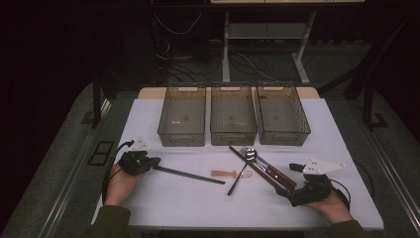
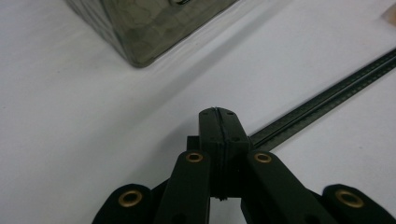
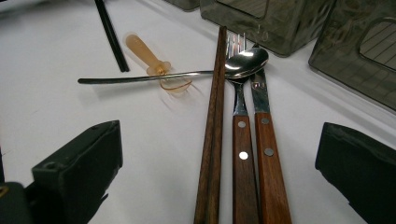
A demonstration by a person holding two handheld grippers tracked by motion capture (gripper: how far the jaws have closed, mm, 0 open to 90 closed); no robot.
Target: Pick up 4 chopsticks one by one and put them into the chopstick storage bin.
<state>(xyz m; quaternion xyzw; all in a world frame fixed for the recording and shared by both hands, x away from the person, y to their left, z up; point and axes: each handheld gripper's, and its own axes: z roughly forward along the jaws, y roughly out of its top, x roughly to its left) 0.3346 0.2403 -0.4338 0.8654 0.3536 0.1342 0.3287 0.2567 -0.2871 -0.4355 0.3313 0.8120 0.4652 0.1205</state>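
1. High view: the left gripper (image 1: 148,162) sits at the near-left of the white table (image 1: 148,198), its jaws clamped together on one end of a black chopstick (image 1: 190,175) that runs rightward across the cloth. The right gripper (image 1: 289,191) rests at the near right, at the near ends of a brown chopstick (image 1: 257,168) and two wood-handled pieces of cutlery (image 1: 272,173). Three grey bins (image 1: 233,116) line the far side, with open cloth between them and the utensils.

2. Left gripper view: the jaws meet, the black chopstick (image 2: 322,91) leaving them to the right along the table. The left bin's corner (image 2: 140,42) stands just ahead. The grip is at the very end, so the stick could pivot or slip on lifting, and a swing could knock the bin wall.

3. Right gripper view: the jaws stand wide apart around the wooden handles (image 3: 254,163), touching nothing. A spoon (image 3: 245,59) lies across the brown chopstick (image 3: 212,140), beside a small amber piece (image 3: 149,58). Closing here could catch several items together or drag the spoon, since they lie touching. Free room lies to the left.
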